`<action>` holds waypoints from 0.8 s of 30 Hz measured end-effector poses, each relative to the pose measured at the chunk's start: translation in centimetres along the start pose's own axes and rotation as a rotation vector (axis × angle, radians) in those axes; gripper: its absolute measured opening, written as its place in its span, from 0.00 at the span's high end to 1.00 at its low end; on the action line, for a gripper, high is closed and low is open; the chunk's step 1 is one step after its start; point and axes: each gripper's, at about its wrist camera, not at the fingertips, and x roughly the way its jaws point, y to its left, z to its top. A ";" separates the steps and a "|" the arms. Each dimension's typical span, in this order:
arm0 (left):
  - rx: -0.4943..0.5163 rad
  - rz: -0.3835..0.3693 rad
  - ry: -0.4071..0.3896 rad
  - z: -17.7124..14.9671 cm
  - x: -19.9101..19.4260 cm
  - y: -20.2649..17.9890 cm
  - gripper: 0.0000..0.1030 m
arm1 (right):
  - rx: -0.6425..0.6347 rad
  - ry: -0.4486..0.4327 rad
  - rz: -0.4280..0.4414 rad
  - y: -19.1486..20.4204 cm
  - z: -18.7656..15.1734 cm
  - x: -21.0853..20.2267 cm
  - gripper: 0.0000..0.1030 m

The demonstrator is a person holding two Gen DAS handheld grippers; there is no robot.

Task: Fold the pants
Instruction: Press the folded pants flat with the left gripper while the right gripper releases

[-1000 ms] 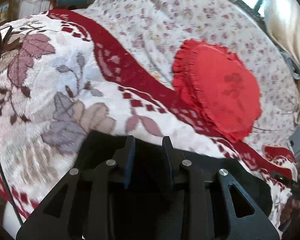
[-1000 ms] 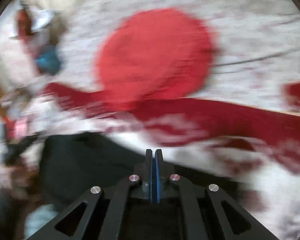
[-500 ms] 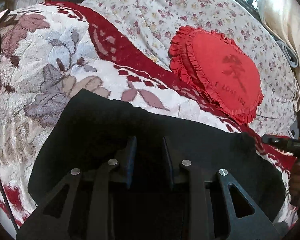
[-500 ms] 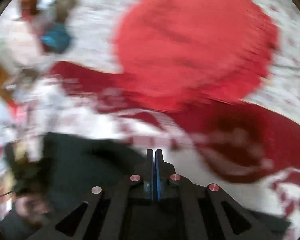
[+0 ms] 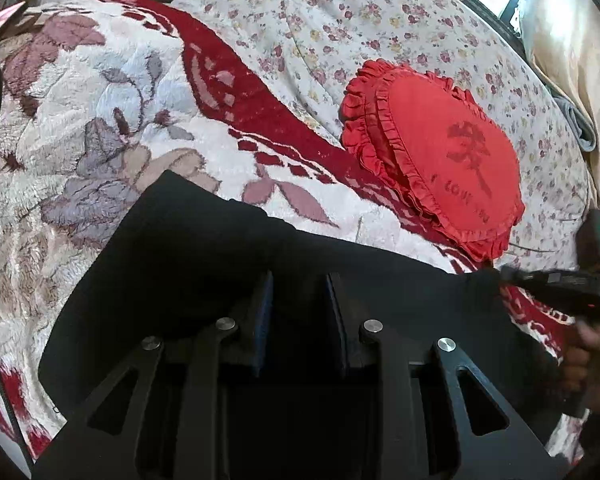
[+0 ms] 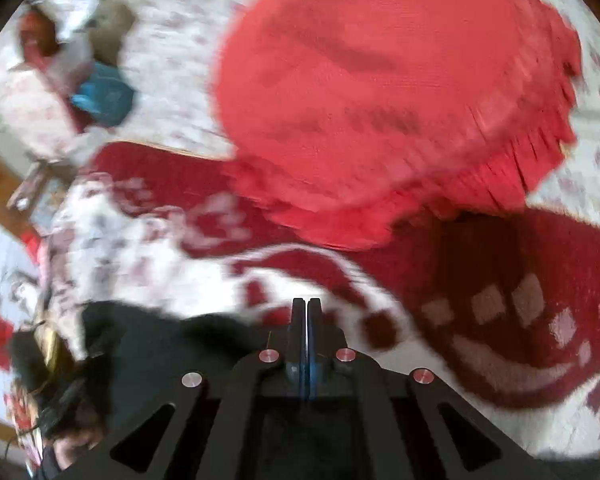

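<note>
While the black pants point(image 5: 260, 264) are spread over the fleece blanket point(image 5: 100, 120) on the bed, the left tool point(image 5: 300, 292) is seen above them with its jaws parted by a moderate gap and nothing gripped between them; whether the tips touch the cloth cannot be told. From the left wrist view, the right tool point(image 5: 512, 276) is seen at the pants' corner nearest the red ruffled cushion point(image 5: 440, 152). Its fingers point(image 6: 314, 328) are pressed together, and a fold of the pants appears pinched there, though that view is blurred. The pants lie just short of the red cushion, with the blanket's red border point(image 5: 260, 108) between them.
</note>
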 end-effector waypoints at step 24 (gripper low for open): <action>-0.087 -0.009 0.140 1.6 0.3 0.5 0.75 | -0.194 -0.426 -0.571 0.7 -15.5 -25.0 0.35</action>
